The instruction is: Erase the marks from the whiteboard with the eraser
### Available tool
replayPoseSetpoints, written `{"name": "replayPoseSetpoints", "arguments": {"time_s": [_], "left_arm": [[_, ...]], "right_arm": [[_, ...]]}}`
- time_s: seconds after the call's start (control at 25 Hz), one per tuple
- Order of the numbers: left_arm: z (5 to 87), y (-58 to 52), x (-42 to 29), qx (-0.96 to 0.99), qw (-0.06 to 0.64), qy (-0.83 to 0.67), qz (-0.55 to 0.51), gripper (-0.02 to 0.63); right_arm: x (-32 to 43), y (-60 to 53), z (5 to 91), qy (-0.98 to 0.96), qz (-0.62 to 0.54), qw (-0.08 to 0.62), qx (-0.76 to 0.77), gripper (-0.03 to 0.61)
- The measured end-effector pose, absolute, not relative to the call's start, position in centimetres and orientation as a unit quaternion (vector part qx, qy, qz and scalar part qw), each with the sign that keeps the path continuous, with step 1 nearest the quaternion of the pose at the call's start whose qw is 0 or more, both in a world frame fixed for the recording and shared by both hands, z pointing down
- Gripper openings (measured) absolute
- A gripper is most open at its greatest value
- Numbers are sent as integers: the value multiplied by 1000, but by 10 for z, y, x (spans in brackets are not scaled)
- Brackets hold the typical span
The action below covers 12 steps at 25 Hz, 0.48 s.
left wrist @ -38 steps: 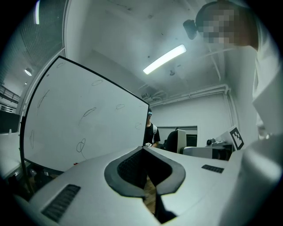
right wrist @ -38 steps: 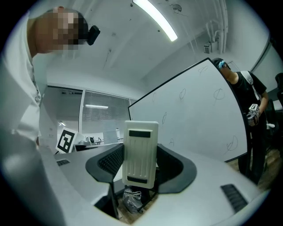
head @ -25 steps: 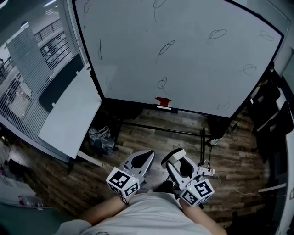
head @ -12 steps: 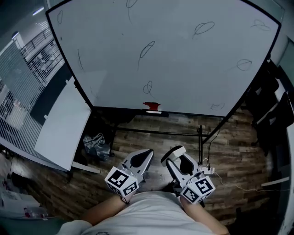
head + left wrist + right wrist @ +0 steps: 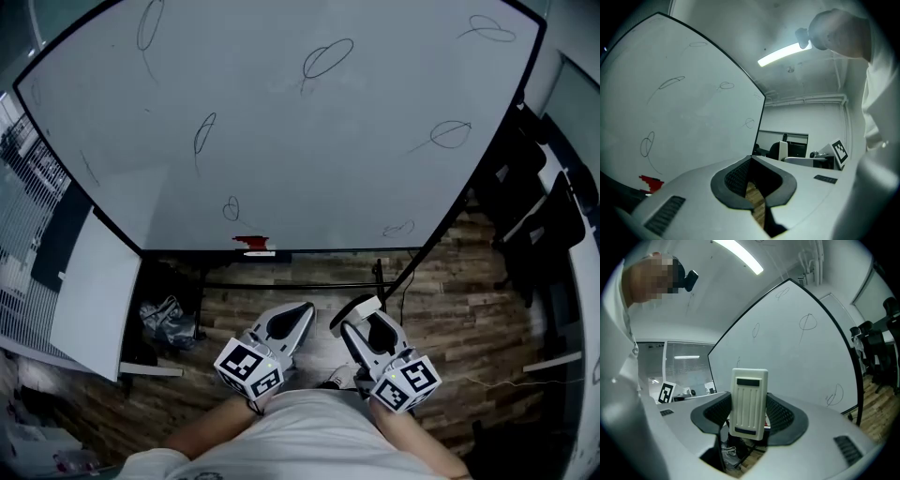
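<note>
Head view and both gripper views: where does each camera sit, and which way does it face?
Head view: on the person's head, facing down at whiteboard and floor; left tool, right tool, forearms show.
Left gripper view: on left tool, facing whiteboard and ceiling; shut empty jaws show.
Right gripper view: on right tool, facing whiteboard; jaws clamp eraser.
All share the whiteboard.

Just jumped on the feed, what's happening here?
A person stands facing a whiteboard with a claw in each hand. The right claw is shut on a white eraser; the left claw is shut and holds nothing. Both are held low near the person's body, away from the board. Several looped pen marks are scattered over it, and a small red thing sits at its bottom edge. No wiping is under way.
</note>
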<state>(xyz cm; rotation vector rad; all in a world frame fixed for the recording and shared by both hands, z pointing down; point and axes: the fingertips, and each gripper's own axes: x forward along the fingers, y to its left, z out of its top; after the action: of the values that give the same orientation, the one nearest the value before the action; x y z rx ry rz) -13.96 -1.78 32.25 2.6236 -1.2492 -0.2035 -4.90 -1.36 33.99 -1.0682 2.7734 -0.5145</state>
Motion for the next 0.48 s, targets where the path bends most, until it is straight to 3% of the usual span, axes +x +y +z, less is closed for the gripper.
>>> {"name": "replayPoseSetpoints", "arguments": {"time_s": [0.48], "left_arm": [[312, -117, -17, 915, 106, -384, -64, 6]], "right_arm": [[77, -102, 334, 899, -169, 81, -396, 241]]}}
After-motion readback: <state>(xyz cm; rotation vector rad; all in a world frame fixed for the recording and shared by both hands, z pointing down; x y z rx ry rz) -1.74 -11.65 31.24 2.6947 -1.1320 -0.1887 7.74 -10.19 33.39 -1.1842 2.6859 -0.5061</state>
